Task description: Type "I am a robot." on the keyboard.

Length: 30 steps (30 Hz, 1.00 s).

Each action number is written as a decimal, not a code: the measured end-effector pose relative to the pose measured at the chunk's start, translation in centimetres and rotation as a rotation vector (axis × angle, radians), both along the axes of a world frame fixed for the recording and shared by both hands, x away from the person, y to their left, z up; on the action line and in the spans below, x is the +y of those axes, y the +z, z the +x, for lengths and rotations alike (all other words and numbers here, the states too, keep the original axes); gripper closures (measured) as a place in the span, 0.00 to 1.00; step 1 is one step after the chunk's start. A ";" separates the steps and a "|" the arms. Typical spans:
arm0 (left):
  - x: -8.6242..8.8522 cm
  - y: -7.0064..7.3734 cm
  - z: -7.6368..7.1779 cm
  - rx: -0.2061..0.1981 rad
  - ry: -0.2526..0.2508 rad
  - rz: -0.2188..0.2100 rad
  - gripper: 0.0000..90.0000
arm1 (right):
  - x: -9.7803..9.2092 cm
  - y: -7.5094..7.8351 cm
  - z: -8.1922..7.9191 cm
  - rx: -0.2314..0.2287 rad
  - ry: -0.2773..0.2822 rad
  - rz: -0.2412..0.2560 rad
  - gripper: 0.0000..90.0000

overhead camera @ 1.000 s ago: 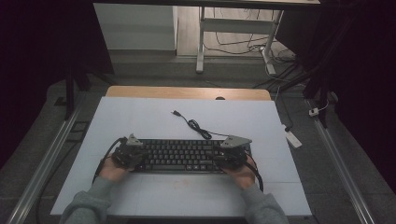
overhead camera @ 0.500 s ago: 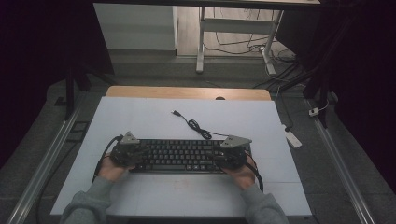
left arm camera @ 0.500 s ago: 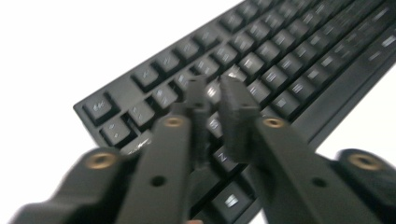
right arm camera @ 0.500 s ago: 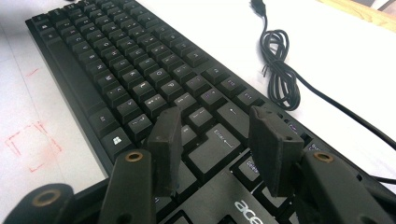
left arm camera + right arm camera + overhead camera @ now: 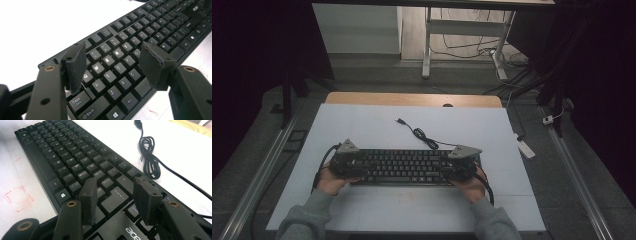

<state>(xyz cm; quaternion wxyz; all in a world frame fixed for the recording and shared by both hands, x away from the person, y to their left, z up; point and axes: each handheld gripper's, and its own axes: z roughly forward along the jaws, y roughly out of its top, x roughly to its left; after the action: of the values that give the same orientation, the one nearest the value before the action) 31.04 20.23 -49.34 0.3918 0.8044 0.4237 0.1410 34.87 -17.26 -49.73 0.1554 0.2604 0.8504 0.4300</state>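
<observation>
A flat black plastic keyboard [image 5: 406, 167] with matte square keycaps lies near the front of the white desk [image 5: 362, 130]. Its thin black cable [image 5: 419, 134], partly bundled in a loop, trails toward the back. The left claw [image 5: 113, 63] hovers spread over the keyboard's left end, gripping nothing; the right claw [image 5: 115, 197] gapes likewise over the right end, foam-padded jaws empty.

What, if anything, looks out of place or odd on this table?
Little stands out. The keyboard lies square on the table. Its cable lies unplugged in a loose bundle behind it, and faint red marks show on the table surface.
</observation>
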 end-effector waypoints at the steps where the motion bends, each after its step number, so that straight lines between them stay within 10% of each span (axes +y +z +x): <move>1: 0.0 0.0 0.0 0.000 -0.001 -0.002 0.42 | 0.0 0.0 0.0 0.000 0.000 0.000 0.61; 24: -0.3 -0.1 0.1 0.015 -0.018 0.007 0.36 | 1.1 0.5 -0.6 0.006 0.045 0.042 0.61; 30: -0.5 -0.3 0.1 0.020 -0.020 0.015 0.36 | 2.1 0.8 -0.9 0.019 0.100 0.061 0.76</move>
<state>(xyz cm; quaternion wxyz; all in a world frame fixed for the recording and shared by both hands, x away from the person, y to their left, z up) 31.14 19.77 -49.60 0.3830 0.8129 0.4184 0.1321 33.93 -15.12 -48.97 0.1173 0.2262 0.8503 0.4606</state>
